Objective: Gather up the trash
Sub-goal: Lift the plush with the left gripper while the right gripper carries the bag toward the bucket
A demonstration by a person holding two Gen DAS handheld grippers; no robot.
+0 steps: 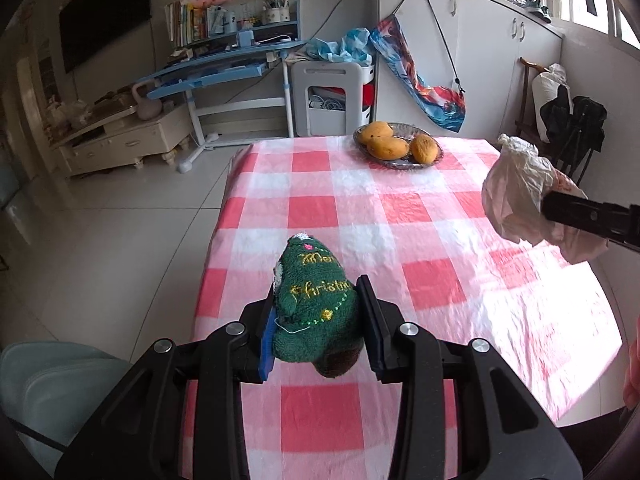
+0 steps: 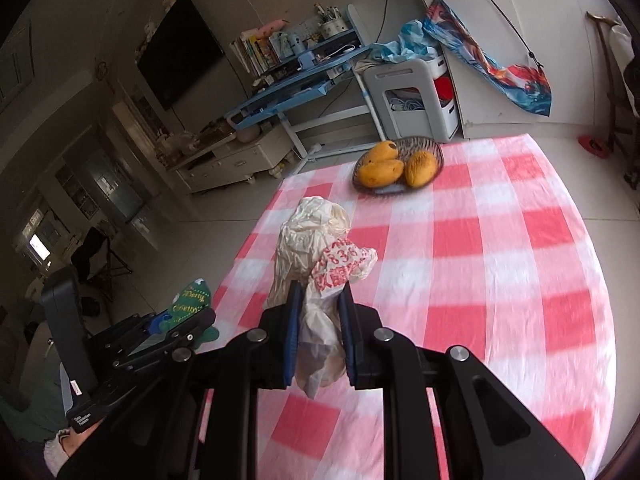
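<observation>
The surface (image 1: 400, 216), draped in a red-and-white checked cloth, has its left edge running beside bare pale floor tiles (image 1: 132, 216), and its far edge stops short of a white cabinet (image 1: 480, 60) and a blue desk (image 1: 224, 72), so open room lies to the left and beyond. Most of the cloth is bare; only a dish of mangoes (image 1: 398, 145) sits near the far edge, well apart from both tools. The left gripper (image 1: 320, 316) is held above the near-left part of the surface, its jaws clamped on a green knitted Christmas-tree toy (image 1: 316, 300) stitched with gold lettering. The right gripper (image 2: 320, 320) is above the cloth further right, its jaws pinched on a crumpled white plastic bag (image 2: 316, 256) with red print, which hangs clear of the cloth. A dark screen (image 1: 104, 12) hangs on the wall at left, above a low cream cabinet (image 1: 124, 140).
</observation>
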